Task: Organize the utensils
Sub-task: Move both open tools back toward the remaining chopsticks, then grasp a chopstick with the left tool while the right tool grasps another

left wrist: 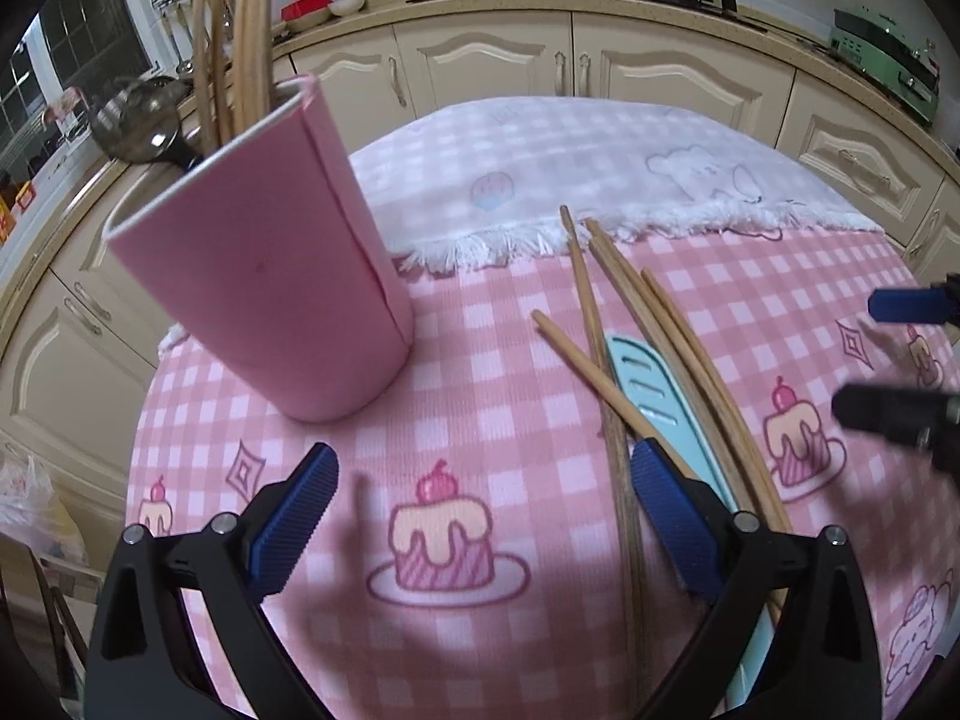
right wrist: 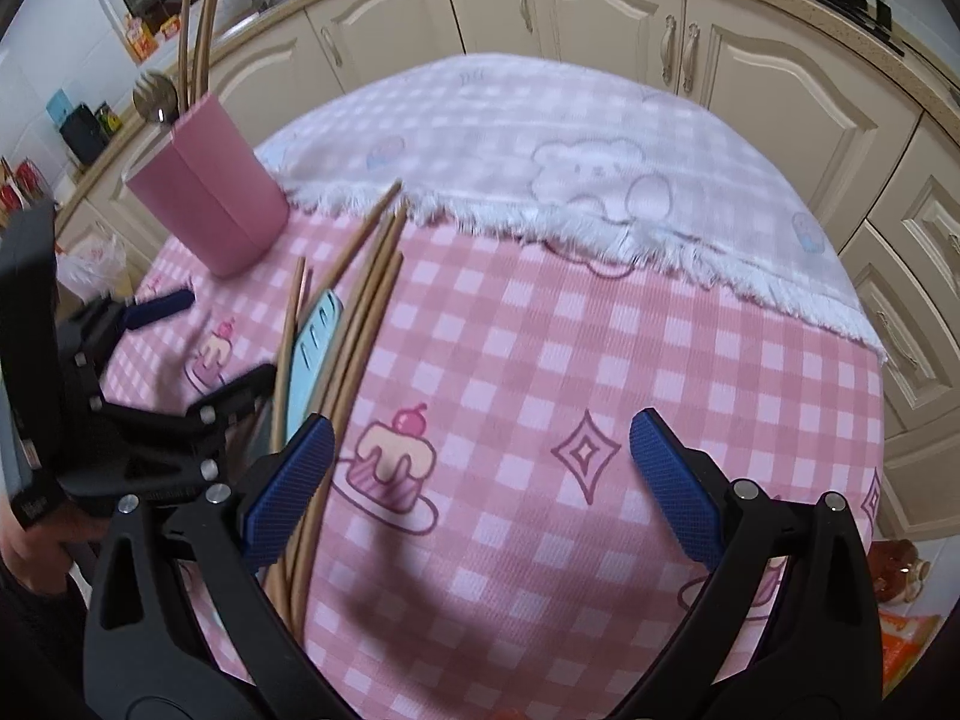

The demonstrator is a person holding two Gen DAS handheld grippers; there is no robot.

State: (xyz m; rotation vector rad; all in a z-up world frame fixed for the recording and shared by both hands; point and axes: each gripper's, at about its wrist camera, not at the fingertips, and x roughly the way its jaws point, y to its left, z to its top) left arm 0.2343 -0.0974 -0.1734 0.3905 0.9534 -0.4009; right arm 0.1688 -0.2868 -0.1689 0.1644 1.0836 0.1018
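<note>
Cream cabinets [left wrist: 492,60] ringed the room behind a table under a pink checked cloth [left wrist: 480,396], with a paler fringed cloth [left wrist: 540,180] laid over its far half at about 12 o'clock. One pink holder [left wrist: 264,276] stood upright at 10 o'clock in the left view, and it already carried several long sticks, at least four by my count, plus a metal spoon [right wrist: 155,97] seen in the right view, so it looked like the place where everything was meant to end up. Loose utensils lay together in a rough fan near the middle of the table, probably awaiting sorting: five chopsticks [left wrist: 585,294] as best I could count where they overlapped, and one blue spatula [left wrist: 651,390] lying among them, blade pointing toward 12 o'clock. Both claws were released and carried nothing. The left gripper [left wrist: 486,528] hovered low over the cloth, its right-hand pad just beside or over the spatula handle at 4 o'clock, seemingly lined up for a pick. The right gripper [right wrist: 480,492] hung over bare cloth at 6 o'clock in its own view, its left pad over the chopsticks' near ends, likely waiting its turn.
</note>
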